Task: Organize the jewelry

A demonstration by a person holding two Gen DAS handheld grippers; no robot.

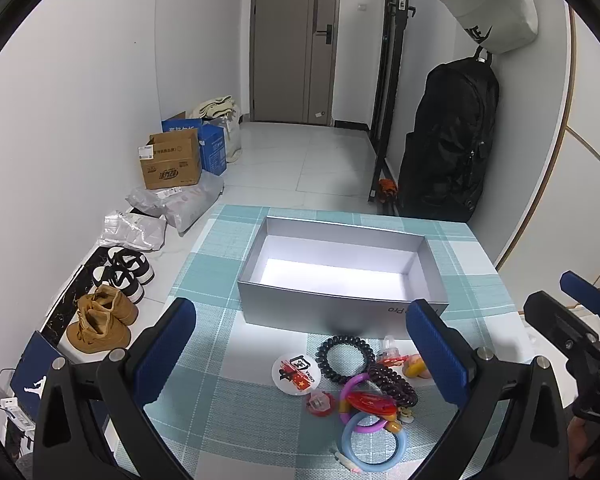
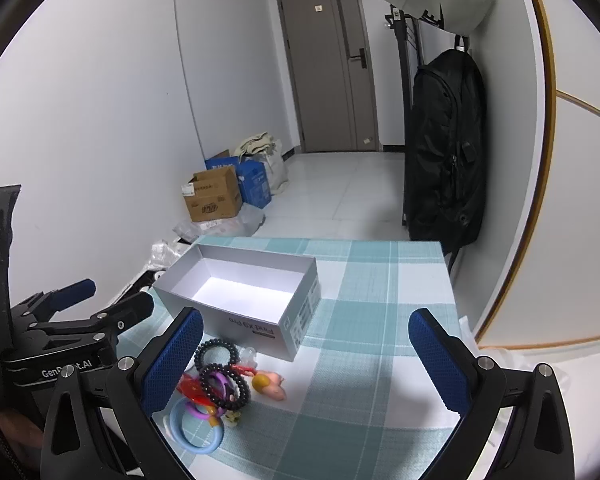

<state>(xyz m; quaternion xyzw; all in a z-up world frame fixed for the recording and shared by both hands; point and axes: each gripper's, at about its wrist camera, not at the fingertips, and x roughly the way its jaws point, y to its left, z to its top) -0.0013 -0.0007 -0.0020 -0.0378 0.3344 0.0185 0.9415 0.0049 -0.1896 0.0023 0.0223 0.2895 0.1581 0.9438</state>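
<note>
An open, empty grey box [image 1: 340,300] stands on the checked tablecloth [image 1: 220,400]; it also shows in the right wrist view [image 2: 260,332]. In front of it lies a pile of jewelry: a black coil band [image 1: 345,358], a dark bead bracelet [image 1: 394,384], a round badge [image 1: 296,372], a red clip [image 1: 370,402], a purple ring [image 1: 350,388] and a light blue ring [image 1: 374,446]. The pile also shows in the right wrist view [image 2: 220,388]. My left gripper [image 1: 300,356] is open above the pile. My right gripper [image 2: 306,364] is open, right of the pile.
Shoes [image 1: 104,320], cardboard boxes [image 1: 172,164] and bags lie on the floor to the left. A black backpack [image 1: 448,140] hangs at the right wall. A door [image 1: 292,40] is at the back. The table's far edge lies just behind the box.
</note>
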